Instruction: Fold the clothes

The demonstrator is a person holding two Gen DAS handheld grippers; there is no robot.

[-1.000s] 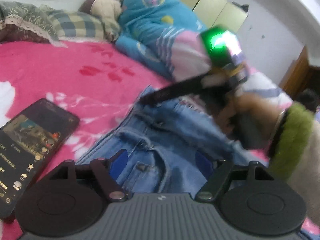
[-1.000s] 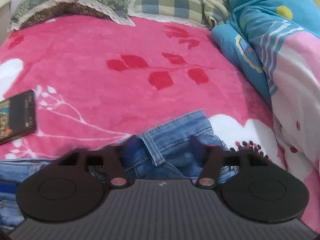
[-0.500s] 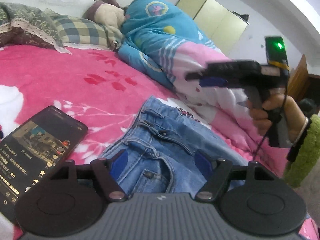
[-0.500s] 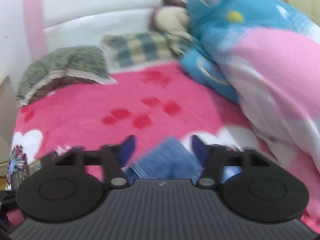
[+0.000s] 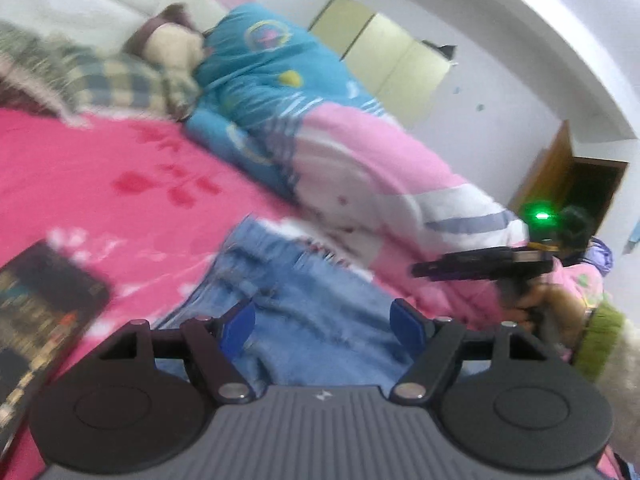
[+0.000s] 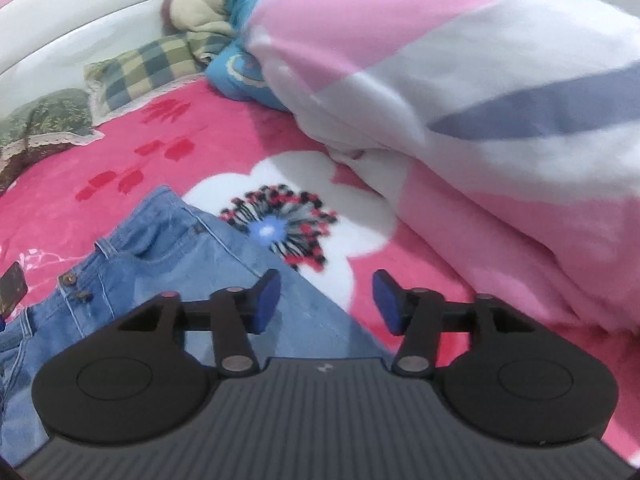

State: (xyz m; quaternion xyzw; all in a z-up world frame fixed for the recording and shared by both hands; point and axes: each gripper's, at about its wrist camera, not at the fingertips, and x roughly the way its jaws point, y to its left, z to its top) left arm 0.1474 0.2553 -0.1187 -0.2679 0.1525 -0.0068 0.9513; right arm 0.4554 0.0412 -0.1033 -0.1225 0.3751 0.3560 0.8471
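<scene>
Blue denim jeans (image 6: 132, 264) lay flat on the fuzzy pink bed blanket (image 6: 168, 168), waistband with metal buttons toward the pillows. Left tool (image 5: 322, 322) hovered above the denim, jaws apart, empty. Right tool (image 6: 326, 300) likewise spread, gripping nothing, over the jeans' edge beside a puffy quilt (image 6: 460, 80).

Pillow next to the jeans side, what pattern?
Green-blue-cream plaid pillow, clearest in the right wrist view.

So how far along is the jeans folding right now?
Barely started, it seems. The jeans lie spread on the pink blanket, no fold visible. Nothing is in hand: left gripper and right gripper are both open and empty. Grasping and every fold remain.
</scene>
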